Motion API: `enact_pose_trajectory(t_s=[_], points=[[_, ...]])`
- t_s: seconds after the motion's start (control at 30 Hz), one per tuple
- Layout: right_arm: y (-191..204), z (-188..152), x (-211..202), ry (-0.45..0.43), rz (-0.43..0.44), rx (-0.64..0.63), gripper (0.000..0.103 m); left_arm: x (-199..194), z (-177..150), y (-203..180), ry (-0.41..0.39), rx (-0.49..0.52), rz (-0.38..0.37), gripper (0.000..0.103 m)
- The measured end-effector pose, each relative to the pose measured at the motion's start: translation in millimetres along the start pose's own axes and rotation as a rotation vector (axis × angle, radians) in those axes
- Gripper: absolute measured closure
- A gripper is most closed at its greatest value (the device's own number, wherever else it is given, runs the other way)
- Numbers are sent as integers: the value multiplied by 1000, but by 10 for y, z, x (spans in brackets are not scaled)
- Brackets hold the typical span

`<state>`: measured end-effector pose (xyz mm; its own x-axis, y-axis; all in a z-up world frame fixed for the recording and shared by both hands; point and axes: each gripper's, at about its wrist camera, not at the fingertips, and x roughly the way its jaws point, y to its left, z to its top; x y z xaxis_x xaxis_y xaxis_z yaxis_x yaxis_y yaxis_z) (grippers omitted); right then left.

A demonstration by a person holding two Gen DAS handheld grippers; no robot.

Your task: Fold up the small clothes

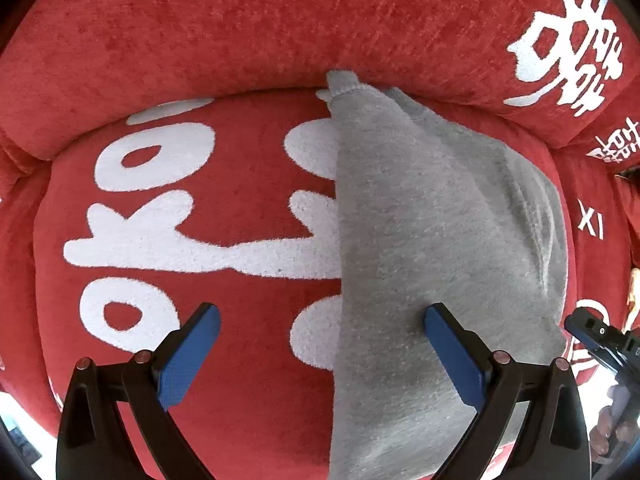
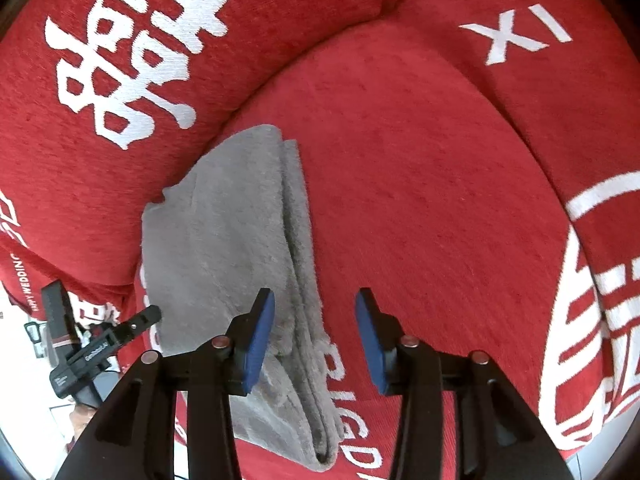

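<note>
Grey folded garment [image 1: 420, 240] lies lengthwise on the red sofa seat cushion [image 1: 240, 420], far end touching the red backrest [image 1: 240, 32] with white characters. Left gripper [image 1: 322, 344] spread wide, holding nothing, hovering over the garment's near left edge. Right gripper [image 2: 316, 336] also released, empty, above the garment's layered right edge.
</note>
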<state>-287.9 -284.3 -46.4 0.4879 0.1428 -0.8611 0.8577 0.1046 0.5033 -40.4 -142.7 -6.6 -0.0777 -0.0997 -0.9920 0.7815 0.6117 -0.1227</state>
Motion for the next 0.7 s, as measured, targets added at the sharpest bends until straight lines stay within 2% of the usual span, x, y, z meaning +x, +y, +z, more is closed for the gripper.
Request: enact_pose_trajectory(t_s=[0.1, 0.3, 0.5, 0.63, 0.7], points=[[-7, 26, 26, 14, 37, -10, 55, 19, 65, 18, 5, -2, -61, 1], [-68, 92, 134, 68, 118, -29, 55, 202, 195, 170, 87, -63, -234, 1], [-148, 157, 343, 157, 223, -43, 55, 389, 226, 11, 143, 11, -346, 1], [-179, 212, 478, 198, 288, -45, 55, 501, 236, -175, 170, 55, -375, 1], [-179, 258, 526, 211, 330, -41, 54, 522, 244, -256, 159, 73, -365, 1]])
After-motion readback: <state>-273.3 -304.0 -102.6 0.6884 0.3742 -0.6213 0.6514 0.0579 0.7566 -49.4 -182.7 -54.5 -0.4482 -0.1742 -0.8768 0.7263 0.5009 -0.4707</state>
